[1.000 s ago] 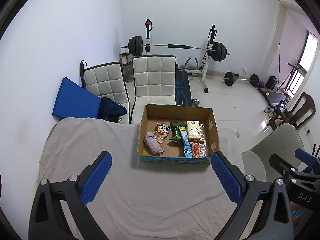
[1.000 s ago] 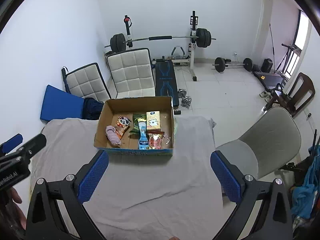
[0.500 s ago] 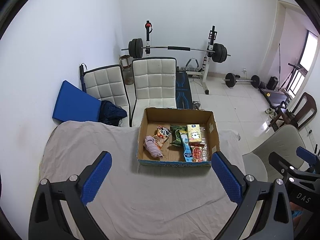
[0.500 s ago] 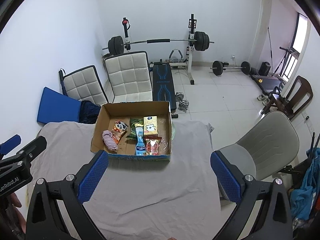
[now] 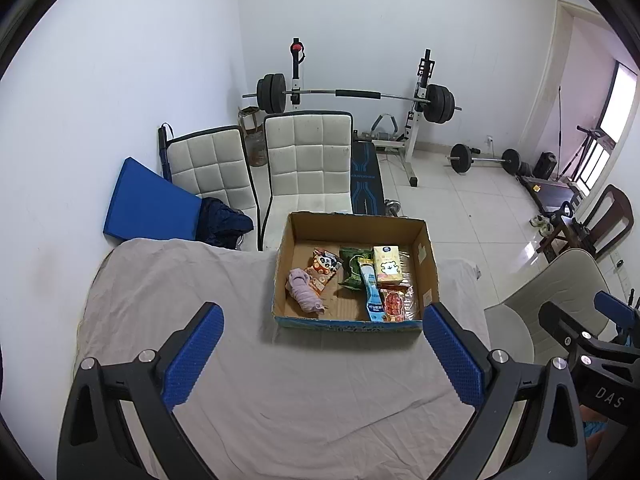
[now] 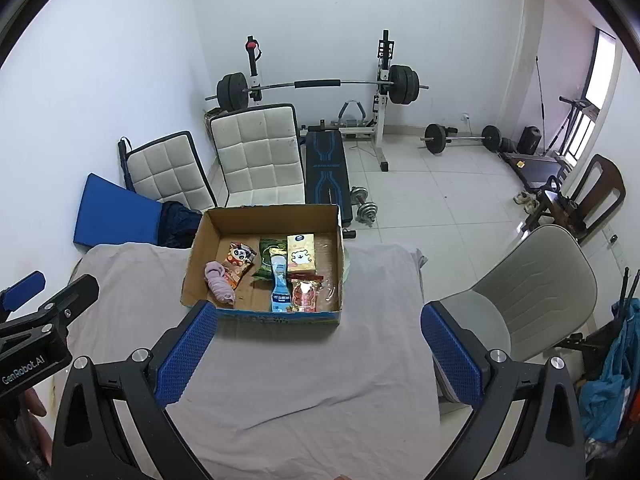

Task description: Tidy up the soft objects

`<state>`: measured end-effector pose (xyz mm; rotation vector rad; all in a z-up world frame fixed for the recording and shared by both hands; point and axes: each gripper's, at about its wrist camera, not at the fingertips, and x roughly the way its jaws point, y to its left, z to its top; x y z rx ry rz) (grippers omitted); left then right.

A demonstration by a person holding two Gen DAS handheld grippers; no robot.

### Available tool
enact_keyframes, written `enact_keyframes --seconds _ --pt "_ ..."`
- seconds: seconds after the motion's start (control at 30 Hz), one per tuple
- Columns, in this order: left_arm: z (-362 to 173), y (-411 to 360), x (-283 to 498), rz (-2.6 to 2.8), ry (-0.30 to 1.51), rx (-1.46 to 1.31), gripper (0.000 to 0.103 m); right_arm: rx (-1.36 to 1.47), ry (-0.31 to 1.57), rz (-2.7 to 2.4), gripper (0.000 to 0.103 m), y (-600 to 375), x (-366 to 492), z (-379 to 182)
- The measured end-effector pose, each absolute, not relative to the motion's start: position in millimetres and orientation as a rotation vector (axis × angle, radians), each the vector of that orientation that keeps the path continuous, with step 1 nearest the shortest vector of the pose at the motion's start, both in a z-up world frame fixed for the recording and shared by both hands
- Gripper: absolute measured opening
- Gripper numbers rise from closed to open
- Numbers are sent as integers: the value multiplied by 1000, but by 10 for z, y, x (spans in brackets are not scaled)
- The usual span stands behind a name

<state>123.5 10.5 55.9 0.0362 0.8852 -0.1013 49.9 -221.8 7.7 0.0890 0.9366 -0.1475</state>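
Left to right: your left gripper (image 5: 320, 354) has its fingers spread wide with nothing between them, held above the grey-sheeted bench (image 5: 192, 296). Over the last second both views have drawn back and up a little — the cardboard box (image 5: 428, 264) sits slightly farther off, and more floor shows behind it.

The soft things all lie inside that box: pink rolled cloth (image 5: 304, 295) at the left, touching the panda snack packet (image 5: 323, 270); then the green packet (image 5: 352, 266), the blue tube (image 5: 371, 292), the yellow carton (image 5: 387, 264) and the red snack bag (image 5: 394, 302) at the right. None has shifted within the box.

Your right gripper (image 6: 320, 354) is likewise spread and empty, well short of the box.

Meaning for the task: everything is gathered in the box and the sheet around it is bare — this fits a finished tidy-up with you backing off, or items waiting to be sorted out.
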Motion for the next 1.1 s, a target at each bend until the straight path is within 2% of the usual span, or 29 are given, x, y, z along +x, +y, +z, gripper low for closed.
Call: enact_keyframes --seconds 1.1 --pt "496 100 1196 -91 902 31 102 77 937 -134 103 -2218 493 105"
